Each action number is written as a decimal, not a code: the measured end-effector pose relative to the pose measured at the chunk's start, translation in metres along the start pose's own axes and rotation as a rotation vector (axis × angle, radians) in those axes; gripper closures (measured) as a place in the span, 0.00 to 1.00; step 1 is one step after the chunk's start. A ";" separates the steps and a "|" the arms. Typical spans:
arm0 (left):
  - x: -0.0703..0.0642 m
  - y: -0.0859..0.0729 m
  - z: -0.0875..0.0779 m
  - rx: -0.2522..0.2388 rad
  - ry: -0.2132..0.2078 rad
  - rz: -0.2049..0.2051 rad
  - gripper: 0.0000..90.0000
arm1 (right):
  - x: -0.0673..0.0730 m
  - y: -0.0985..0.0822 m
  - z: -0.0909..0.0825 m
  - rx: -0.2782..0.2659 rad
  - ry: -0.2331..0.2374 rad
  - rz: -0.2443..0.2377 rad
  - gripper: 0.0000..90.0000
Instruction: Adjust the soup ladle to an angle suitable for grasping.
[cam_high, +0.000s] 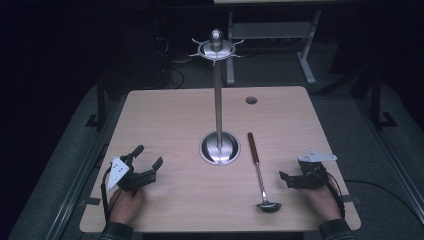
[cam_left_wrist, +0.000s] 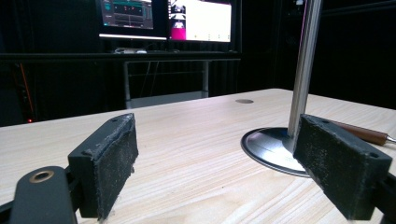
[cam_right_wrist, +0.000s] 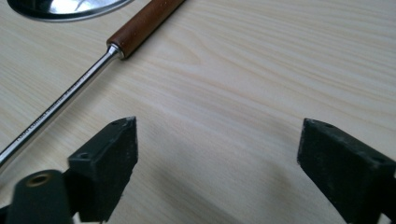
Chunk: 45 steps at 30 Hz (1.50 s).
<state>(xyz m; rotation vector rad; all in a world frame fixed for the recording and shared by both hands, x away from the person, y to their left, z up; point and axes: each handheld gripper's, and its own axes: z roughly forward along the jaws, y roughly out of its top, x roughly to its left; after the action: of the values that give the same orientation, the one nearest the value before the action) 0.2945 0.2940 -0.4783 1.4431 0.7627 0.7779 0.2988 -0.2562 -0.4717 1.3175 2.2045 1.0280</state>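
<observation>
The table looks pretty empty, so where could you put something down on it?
Bare wood lies between the left gripper and the stand's round base, and across the far table behind that base. It is tighter on the right, where the ladle lies between the base and the right gripper.

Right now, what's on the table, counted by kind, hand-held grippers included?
Ladle, wooden handle, metal bowl: 1
Metal stand with hooks on top: 1
Grippers: 2, left gripper and right gripper, both open with nothing between the fingers
Total: 4
</observation>
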 end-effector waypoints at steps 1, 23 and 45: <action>0.000 0.000 0.000 0.000 0.001 0.000 0.15 | 0.000 0.001 0.000 -0.002 0.002 -0.006 0.16; 0.000 0.000 0.000 0.002 0.001 -0.001 0.15 | -0.003 0.035 0.017 -0.063 0.100 -0.020 0.97; -0.001 0.000 0.000 -0.001 0.001 -0.007 0.15 | 0.015 0.062 0.060 -0.039 0.171 -0.065 1.00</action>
<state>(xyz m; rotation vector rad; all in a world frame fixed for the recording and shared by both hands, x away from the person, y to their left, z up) 0.2944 0.2935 -0.4782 1.4381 0.7676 0.7743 0.3668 -0.2012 -0.4645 1.1730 2.3215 1.1918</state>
